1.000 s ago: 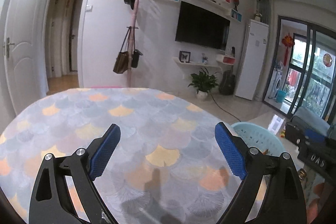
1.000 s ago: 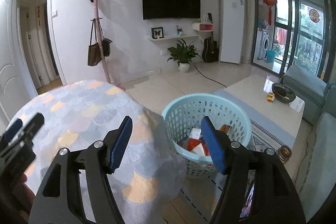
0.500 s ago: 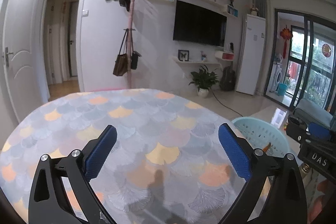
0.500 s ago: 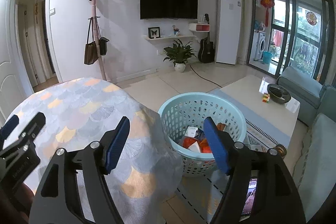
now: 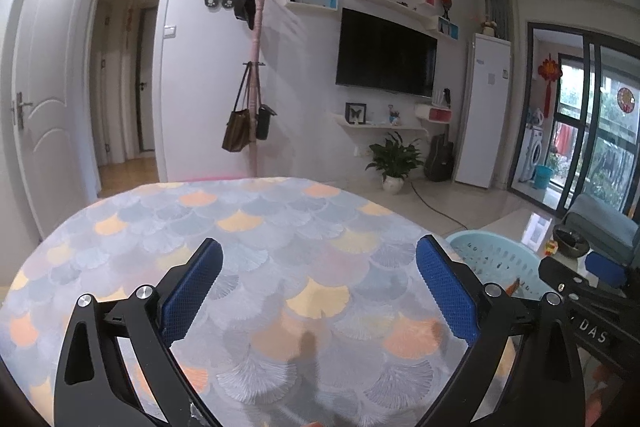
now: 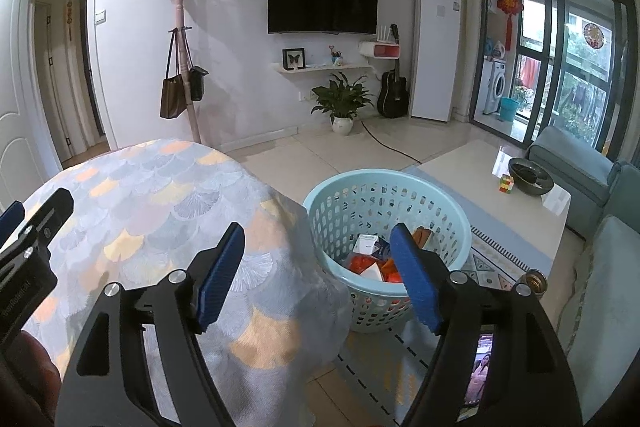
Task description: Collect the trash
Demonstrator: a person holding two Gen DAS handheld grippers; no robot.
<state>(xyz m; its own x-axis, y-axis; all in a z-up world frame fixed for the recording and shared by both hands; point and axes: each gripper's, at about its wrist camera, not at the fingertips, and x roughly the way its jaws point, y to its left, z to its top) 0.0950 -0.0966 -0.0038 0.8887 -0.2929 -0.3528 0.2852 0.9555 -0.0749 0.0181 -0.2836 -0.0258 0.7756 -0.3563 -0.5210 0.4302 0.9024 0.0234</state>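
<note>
A light blue plastic basket stands on the floor right of the round table; it holds several pieces of trash, white and orange-red. The basket also shows in the left wrist view. My right gripper is open and empty, above the table's right edge and the basket's near rim. My left gripper is open and empty above the table, whose scale-patterned cloth shows no trash. The left gripper appears at the left edge of the right wrist view.
A low white coffee table with a dark bowl and a cube stands right of the basket, on a patterned rug. A grey-blue sofa lies further right. A pink coat stand with bags stands behind the table.
Both grippers have risen and pulled back slightly, so the views sit a little higher. Both stay open and empty.
</note>
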